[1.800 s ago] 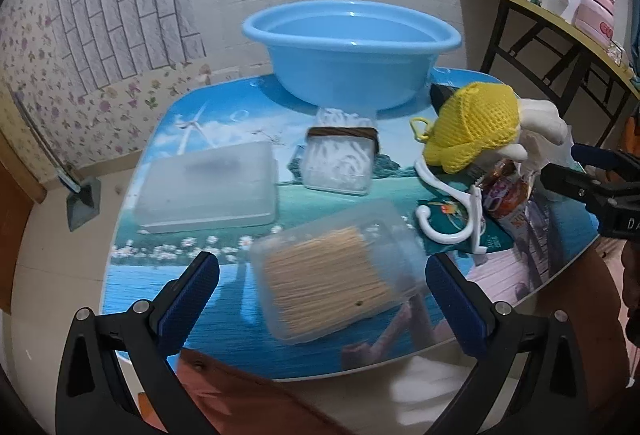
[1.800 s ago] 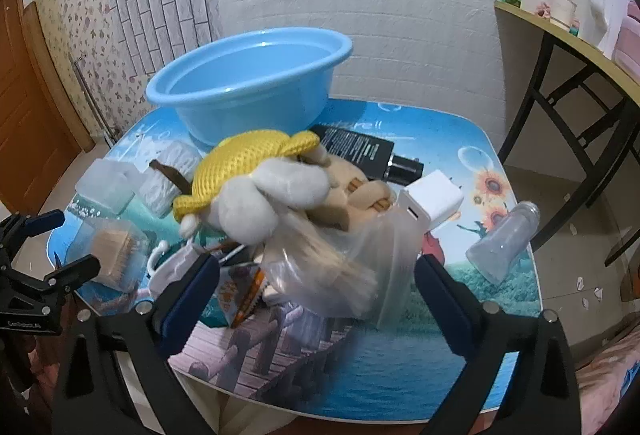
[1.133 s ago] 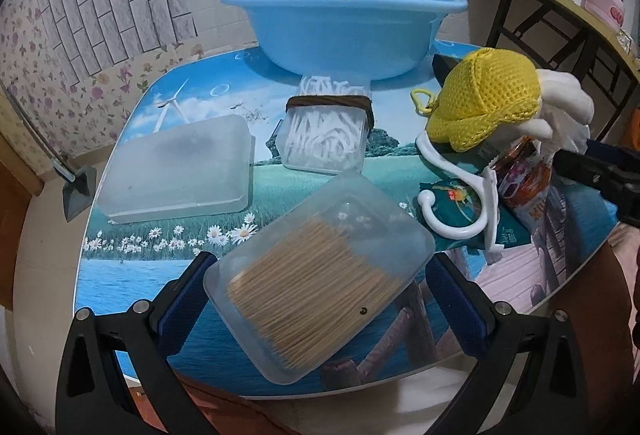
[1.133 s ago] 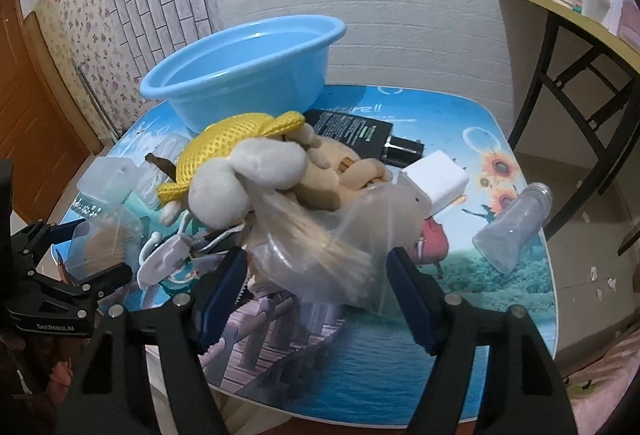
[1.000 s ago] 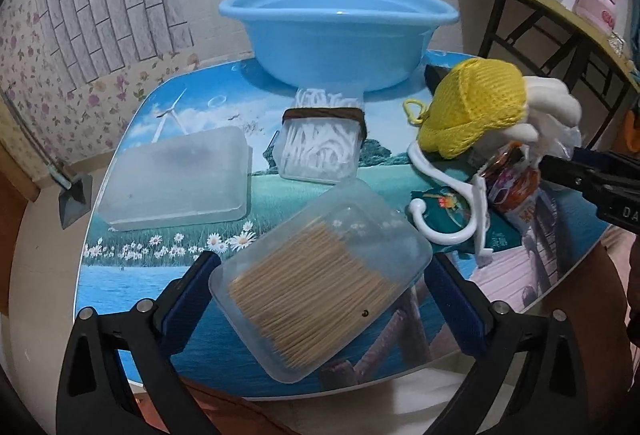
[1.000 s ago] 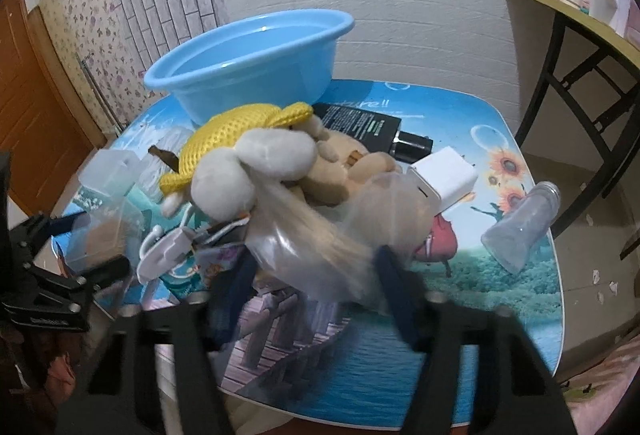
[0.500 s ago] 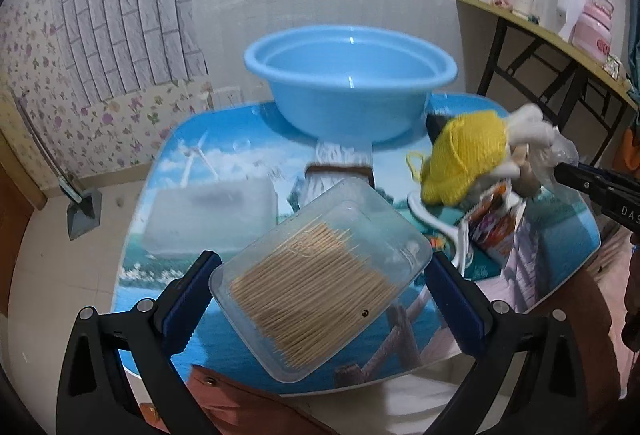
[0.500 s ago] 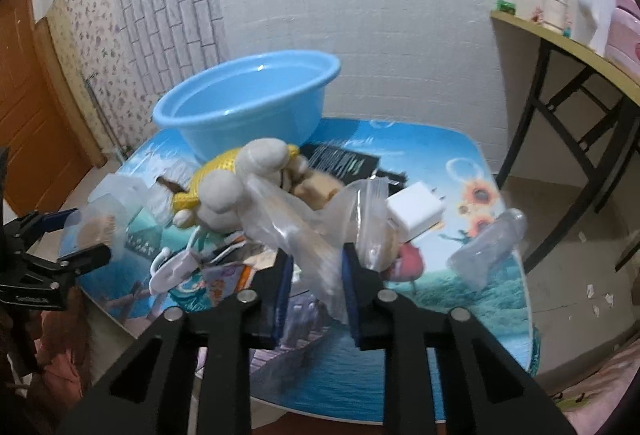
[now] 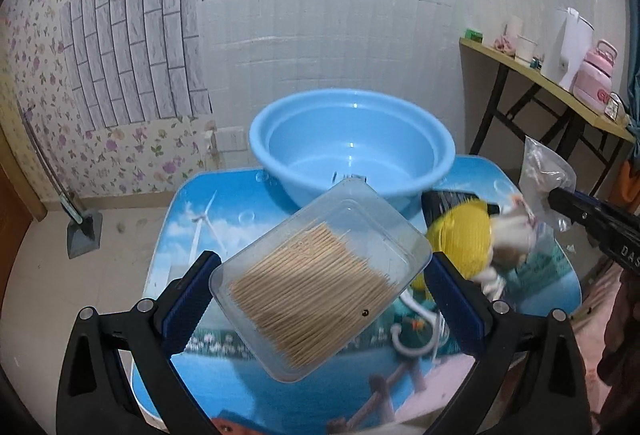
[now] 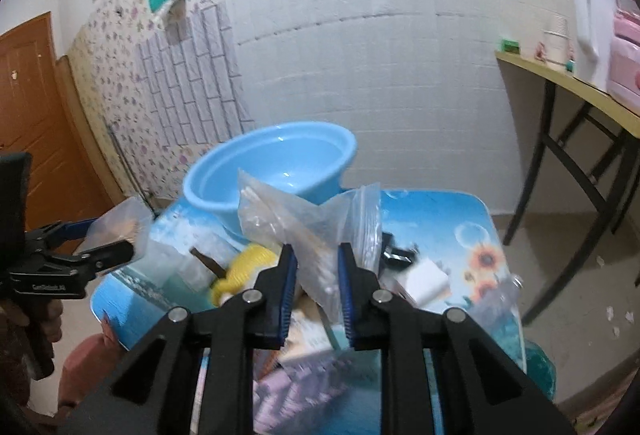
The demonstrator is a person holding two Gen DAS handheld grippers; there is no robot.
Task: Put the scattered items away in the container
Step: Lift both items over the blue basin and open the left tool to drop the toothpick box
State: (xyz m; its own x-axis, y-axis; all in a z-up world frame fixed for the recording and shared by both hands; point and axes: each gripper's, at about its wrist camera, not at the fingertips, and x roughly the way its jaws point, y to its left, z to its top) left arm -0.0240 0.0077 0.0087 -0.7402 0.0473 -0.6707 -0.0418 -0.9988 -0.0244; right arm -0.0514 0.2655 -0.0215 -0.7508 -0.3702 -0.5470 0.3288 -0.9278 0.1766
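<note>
1. Here, the left gripper (image 9: 320, 275) is clamped on a clear rectangular plastic box of wooden toothpicks (image 9: 320, 271), held in the air above the counter (image 9: 192, 203) — a finger presses on each of two opposite corners of the box.
2. The box's long axis runs diagonally, from lower left to upper right, and its far corner points at the round light-blue plastic basin (image 9: 352, 151).
3. The basin stands at the back of the counter, directly ahead of the left gripper and a little below the box; its bowl looks empty.
4. The right gripper (image 10: 316, 275) is closed on a clear zip-top plastic bag (image 10: 312, 231) with pale contents, also lifted off the counter.
5. From the right gripper the basin lies ahead and slightly to the left, just beyond the bag.
6. Still on the counter — between the two grippers — lie a yellow knitted soft toy (image 9: 460, 239), a white plastic hook (image 9: 416, 331) and a small white block-shaped charger (image 10: 426, 279).
7. Both loads seem about equally near the basin, so either could probably go forward over the rim and release; the box appears better lined up.
</note>
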